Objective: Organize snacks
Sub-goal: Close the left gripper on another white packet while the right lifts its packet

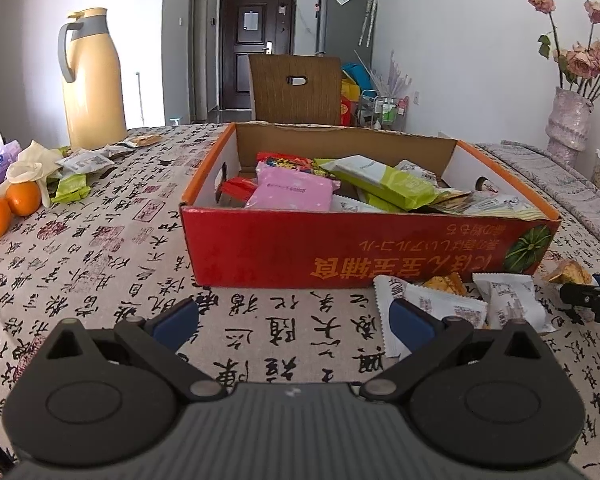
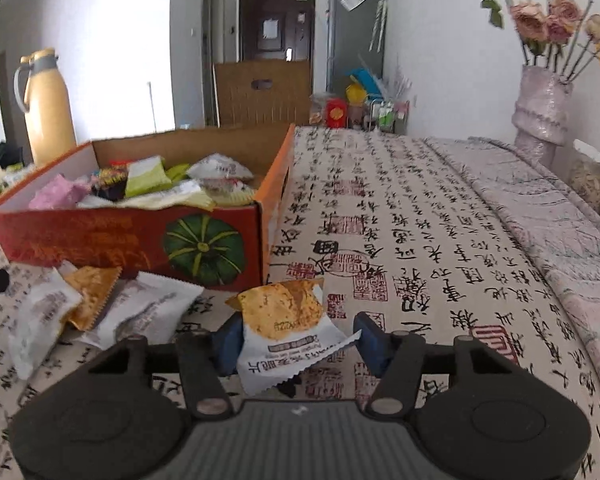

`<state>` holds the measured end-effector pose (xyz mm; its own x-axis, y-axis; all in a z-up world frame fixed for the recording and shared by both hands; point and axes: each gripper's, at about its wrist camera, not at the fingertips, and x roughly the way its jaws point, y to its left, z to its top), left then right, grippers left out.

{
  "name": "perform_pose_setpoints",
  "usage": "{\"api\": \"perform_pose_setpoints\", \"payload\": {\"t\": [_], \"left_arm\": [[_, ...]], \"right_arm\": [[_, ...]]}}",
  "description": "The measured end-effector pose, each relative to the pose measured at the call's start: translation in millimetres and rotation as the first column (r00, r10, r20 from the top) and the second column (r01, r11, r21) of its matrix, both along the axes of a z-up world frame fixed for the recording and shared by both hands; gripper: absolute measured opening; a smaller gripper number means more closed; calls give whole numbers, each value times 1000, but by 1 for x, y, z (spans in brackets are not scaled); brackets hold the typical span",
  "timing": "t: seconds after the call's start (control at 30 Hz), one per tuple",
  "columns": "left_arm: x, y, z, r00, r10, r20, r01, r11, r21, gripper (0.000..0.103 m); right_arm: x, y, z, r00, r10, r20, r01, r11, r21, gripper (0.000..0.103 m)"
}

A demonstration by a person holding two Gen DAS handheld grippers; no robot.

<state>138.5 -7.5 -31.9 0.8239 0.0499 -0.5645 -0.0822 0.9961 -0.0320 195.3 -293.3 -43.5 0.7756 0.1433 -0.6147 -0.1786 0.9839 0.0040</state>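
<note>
Snack packet [image 2: 286, 328] lies on the tabletop [image 2: 440, 240] between the right gripper [image 2: 296, 342] jaws, half-closed, not clearly pinching it. Three more packets [image 2: 100, 308] lie beside the red box [image 2: 140, 240]. Left gripper [image 1: 294, 318] jaws wide, empty. Two oranges [image 1: 10, 208].

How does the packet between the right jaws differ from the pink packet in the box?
The orange-and-white packet lies on the tablecloth outside the red box; the pink packet lies inside it. The orange-and-white packet sits alone between the right gripper's jaws; the pink packet is among other snacks. Both are sealed.
</note>
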Motion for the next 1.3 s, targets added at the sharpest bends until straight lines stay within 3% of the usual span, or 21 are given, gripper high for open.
{"api": "perform_pose_setpoints", "payload": {"t": [0.3,0.57,0.73,0.87,0.9,1.3], "left_arm": [[-8,-35,19,994,-105,14,104,994,45,103],[4,-70,4,987,-145,-67,151,984,93,101],[12,-78,-7,982,-145,-118,157,983,93,80],[14,-79,-11,975,-170,-145,181,981,67,48],[13,-80,-11,975,-169,-145,179,982,63,45],[2,-72,0,983,-153,-102,157,987,33,41]], "right_arm": [[-37,7,10,995,-23,93,19,999,45,58],[-50,14,10,988,-44,149,29,994,103,58],[-57,15,11,986,-35,163,13,991,133,58],[-58,16,9,987,-23,158,0,989,146,58],[-58,16,9,987,-21,158,-2,989,148,58],[-62,21,11,987,-5,163,-21,988,153,58]]}}
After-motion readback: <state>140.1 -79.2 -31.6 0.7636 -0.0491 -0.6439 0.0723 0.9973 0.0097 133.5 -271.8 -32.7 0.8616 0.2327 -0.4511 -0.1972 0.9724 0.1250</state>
